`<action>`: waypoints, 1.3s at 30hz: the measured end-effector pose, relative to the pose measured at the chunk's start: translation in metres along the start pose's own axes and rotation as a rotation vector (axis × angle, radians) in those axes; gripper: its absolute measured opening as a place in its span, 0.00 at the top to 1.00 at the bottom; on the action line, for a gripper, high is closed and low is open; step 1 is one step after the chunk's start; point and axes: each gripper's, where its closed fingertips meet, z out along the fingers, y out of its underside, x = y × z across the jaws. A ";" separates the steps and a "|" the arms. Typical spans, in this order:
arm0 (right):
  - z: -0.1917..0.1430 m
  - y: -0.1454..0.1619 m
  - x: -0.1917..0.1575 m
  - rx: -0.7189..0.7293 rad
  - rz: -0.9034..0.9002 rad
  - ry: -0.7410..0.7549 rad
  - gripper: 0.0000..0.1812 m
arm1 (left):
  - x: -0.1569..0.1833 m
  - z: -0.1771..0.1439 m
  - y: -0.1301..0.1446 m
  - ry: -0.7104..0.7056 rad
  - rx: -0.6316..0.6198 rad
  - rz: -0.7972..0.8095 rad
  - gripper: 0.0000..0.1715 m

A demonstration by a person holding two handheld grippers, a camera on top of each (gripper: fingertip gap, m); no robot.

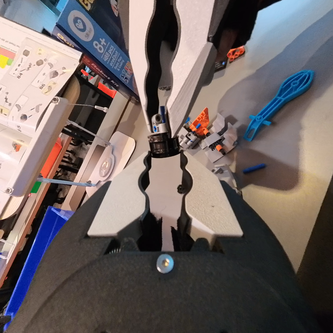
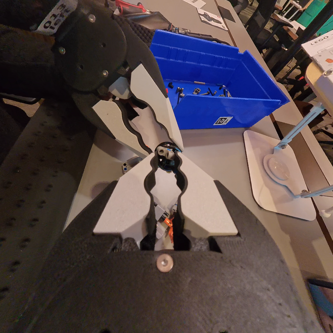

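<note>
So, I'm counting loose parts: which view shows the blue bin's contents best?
The right wrist view. It looks down into the open blue bin behind the left gripper, so the small dark and grey parts on its floor show. The left wrist view catches only an outer blue corner at its lower left edge, nothing inside.

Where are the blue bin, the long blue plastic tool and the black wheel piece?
Blue bin (image 2: 225, 110), right wrist view, on its front wall.
Long blue plastic tool (image 1: 275, 106), left wrist view, mid-handle.
Black wheel piece (image 1: 163, 146), left wrist view, on its rim, at the left claw's tips.
</note>
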 end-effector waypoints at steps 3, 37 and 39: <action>0.005 0.006 -0.003 -0.033 -0.016 -0.008 0.92 | 0.007 -0.002 0.008 0.056 -0.024 -0.023 0.82; 0.035 0.060 -0.049 -0.393 -0.105 -0.265 0.85 | 0.076 -0.009 0.059 0.498 -0.163 -0.267 0.76; 0.028 0.065 -0.048 -0.412 -0.078 -0.273 0.87 | 0.076 -0.009 0.057 0.509 -0.155 -0.272 0.74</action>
